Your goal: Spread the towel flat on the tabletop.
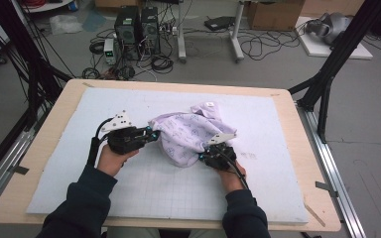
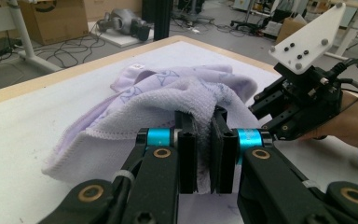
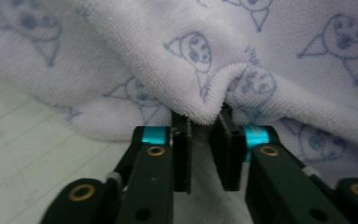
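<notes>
**Lilac towel pinched at both ends on the grid mat**

Towel (image 1: 188, 136), lilac w/ small blue cartoon prints, sits bunched mid-table on a pale grid-lined mat (image 1: 144, 193). Mat covers most of a light wood tabletop (image 1: 49, 144), rounded corners, wood border showing all round.

Left gripper (image 1: 151, 133) at towel's left edge: jaws narrow, clamped on a fold of hem, cloth packed between pads (image 2: 187, 154). Right gripper (image 1: 202, 156) at towel's near-right edge: jaws drawn close, a pinch of terry edge caught between them at the tips.

Room: grey floor, black frame posts either side of table, two black PC towers (image 1: 138, 26) & cable tangle beyond far edge, white desk legs (image 1: 237, 34), cardboard boxes (image 1: 274, 14) at back.
</notes>
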`<move>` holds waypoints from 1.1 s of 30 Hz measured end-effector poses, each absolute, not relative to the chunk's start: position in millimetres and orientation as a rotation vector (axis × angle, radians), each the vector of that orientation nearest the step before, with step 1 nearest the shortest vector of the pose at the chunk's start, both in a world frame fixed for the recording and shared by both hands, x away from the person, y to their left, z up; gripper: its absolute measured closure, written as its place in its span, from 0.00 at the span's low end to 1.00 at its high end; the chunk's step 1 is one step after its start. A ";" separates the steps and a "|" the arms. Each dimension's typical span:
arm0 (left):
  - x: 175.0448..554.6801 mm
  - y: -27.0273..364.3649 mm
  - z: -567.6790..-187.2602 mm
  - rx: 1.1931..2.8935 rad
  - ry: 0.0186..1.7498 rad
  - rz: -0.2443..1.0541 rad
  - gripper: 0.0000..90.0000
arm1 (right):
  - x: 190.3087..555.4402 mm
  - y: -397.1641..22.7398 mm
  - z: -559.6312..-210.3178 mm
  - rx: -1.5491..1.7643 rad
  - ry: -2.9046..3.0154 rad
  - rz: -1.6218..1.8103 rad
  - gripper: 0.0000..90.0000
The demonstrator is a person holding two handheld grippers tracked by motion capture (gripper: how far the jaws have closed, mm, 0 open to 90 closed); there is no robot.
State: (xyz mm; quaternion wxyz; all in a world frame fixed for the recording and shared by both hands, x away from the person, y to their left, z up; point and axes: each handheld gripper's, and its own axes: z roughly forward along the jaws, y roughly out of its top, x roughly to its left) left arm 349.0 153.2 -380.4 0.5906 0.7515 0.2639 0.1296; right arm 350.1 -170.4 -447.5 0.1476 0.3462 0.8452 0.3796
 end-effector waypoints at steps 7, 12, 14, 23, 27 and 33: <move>343.6 154.6 -380.5 1.755 0.603 0.303 0.92 | 330.4 -187.7 -441.0 0.932 2.529 1.140 0.92; 331.1 153.9 -384.9 1.769 0.568 0.272 0.92 | 303.0 -204.7 -429.4 0.861 2.586 1.172 0.93; 327.6 153.5 -384.8 1.774 0.551 0.268 0.92 | 292.9 -211.9 -425.0 0.830 2.600 1.180 0.93; 333.7 154.6 -378.8 1.749 0.602 0.340 0.92 | 296.7 -226.9 -391.9 0.850 2.475 1.273 0.92; 351.9 161.1 -385.1 1.723 0.725 0.411 0.92 | 324.3 -216.7 -386.5 0.906 2.380 1.282 0.92; 373.8 167.0 -394.1 1.732 0.851 0.529 0.92 | 368.6 -190.9 -393.0 0.988 2.276 1.236 0.92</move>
